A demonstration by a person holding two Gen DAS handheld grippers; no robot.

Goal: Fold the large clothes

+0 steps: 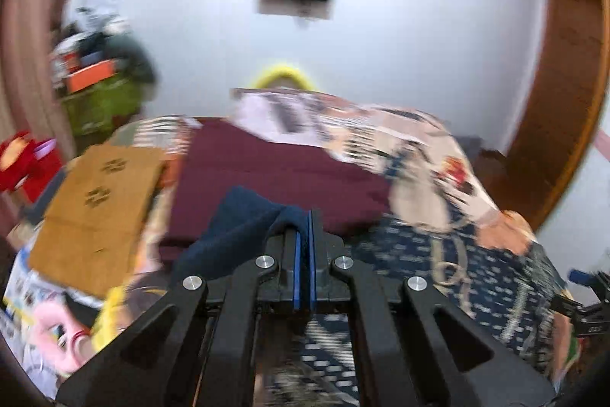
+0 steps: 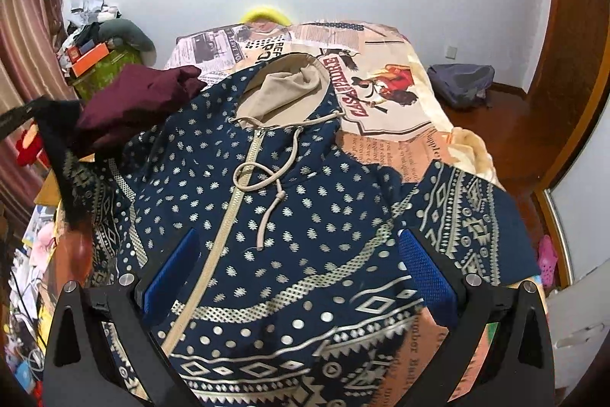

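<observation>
The right gripper hovers nearest, its blue pads spread wide apart above the lower front of the navy patterned hoodie, gripping nothing. The hoodie lies face up on the bed's printed cover, zipper closed, beige hood toward the far wall. At the left, the left gripper has its pads pressed together on a fold of the hoodie's navy sleeve, lifted beside a maroon garment.
</observation>
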